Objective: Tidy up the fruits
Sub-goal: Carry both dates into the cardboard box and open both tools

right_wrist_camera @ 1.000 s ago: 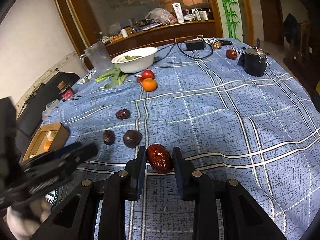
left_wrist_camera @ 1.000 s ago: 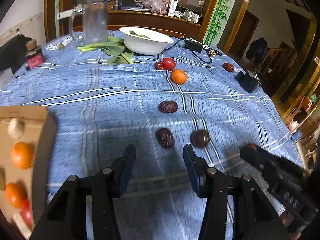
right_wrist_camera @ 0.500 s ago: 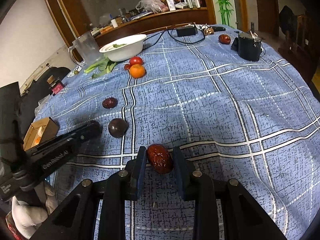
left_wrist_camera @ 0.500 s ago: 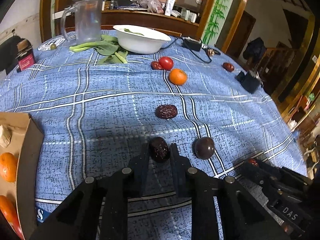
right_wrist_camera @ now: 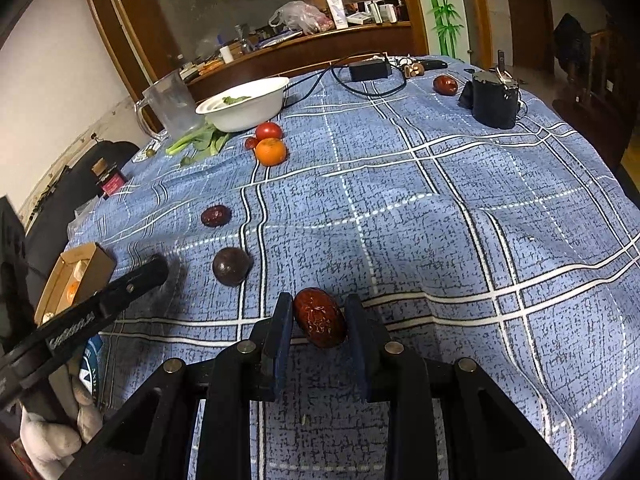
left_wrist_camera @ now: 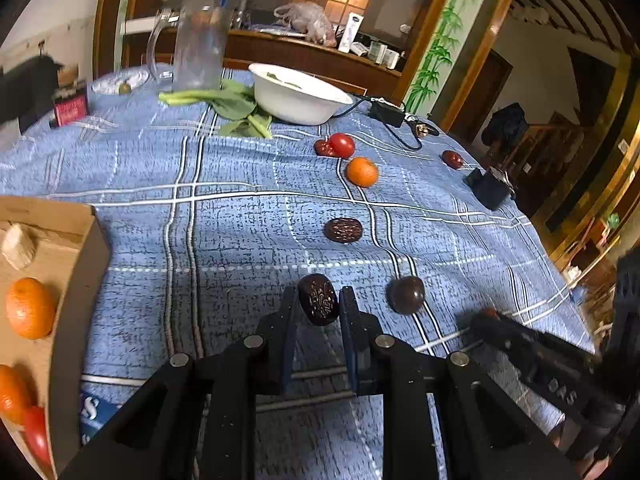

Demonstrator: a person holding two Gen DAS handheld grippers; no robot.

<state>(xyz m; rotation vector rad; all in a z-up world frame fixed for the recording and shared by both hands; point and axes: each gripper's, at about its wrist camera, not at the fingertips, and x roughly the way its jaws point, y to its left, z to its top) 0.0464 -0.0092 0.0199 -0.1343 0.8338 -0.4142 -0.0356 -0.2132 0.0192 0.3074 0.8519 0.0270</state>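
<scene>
My left gripper [left_wrist_camera: 318, 304] is shut on a dark wrinkled date [left_wrist_camera: 319, 299], held just above the blue checked cloth. The right gripper [right_wrist_camera: 318, 316] is shut on a glossy red-brown date [right_wrist_camera: 320, 322]. A round dark fruit [left_wrist_camera: 407, 294] [right_wrist_camera: 231, 266] lies between the two grippers. Another dark date [left_wrist_camera: 343, 230] [right_wrist_camera: 216, 216] lies farther back. Behind it sit an orange [left_wrist_camera: 362, 172] [right_wrist_camera: 271, 151], a red tomato [left_wrist_camera: 342, 145] [right_wrist_camera: 268, 131] and one more date [left_wrist_camera: 452, 159] [right_wrist_camera: 445, 85] at the far right. A cardboard box [left_wrist_camera: 76, 280] [right_wrist_camera: 96, 268] at the left holds oranges and a tomato.
A white bowl [left_wrist_camera: 296, 98] [right_wrist_camera: 244, 104], leafy greens [left_wrist_camera: 228, 104] and a clear jug [left_wrist_camera: 200, 48] stand at the back. A black power adapter with cable [right_wrist_camera: 368, 70] and a black holder [right_wrist_camera: 494, 100] sit at the far right. The table's edge curves off at the right.
The left gripper moved forward to the nearest dark date and closed on it, then lifted it slightly. The right gripper has stayed shut on its red-brown date.
</scene>
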